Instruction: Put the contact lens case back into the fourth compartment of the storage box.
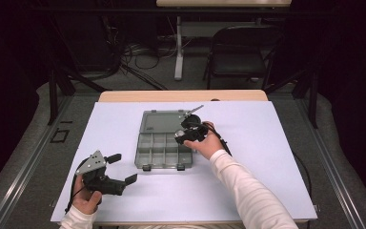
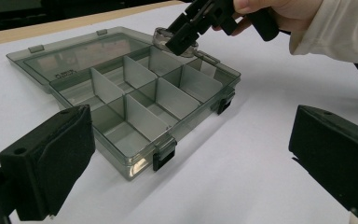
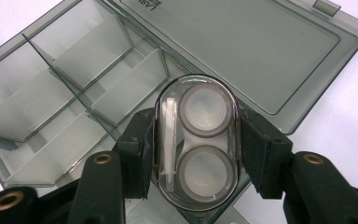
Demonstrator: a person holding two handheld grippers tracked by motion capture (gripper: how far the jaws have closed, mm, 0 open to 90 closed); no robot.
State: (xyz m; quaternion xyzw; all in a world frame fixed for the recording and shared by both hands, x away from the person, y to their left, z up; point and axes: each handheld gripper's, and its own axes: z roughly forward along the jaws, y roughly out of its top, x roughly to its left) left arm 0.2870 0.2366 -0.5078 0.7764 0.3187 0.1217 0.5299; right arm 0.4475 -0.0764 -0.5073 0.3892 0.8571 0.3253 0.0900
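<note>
- Left gripper (image 1: 125,168), at seven o'clock on the table (image 1: 267,157), stands with its jaws wide apart and nothing between them, well apart from the box (image 1: 164,143).
- The box lies at the table's centre, lid laid flat toward twelve o'clock.
- Right gripper (image 1: 180,137) grips a clear oval case (image 3: 196,142) by its long sides, over the box's three o'clock edge.

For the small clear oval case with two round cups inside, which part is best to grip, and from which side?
Grip the oval case across its narrow width, on its two long, nearly straight sides, coming from one rounded end. The right tool holds it this way above the open organiser box, pads flat on both sides.
</note>
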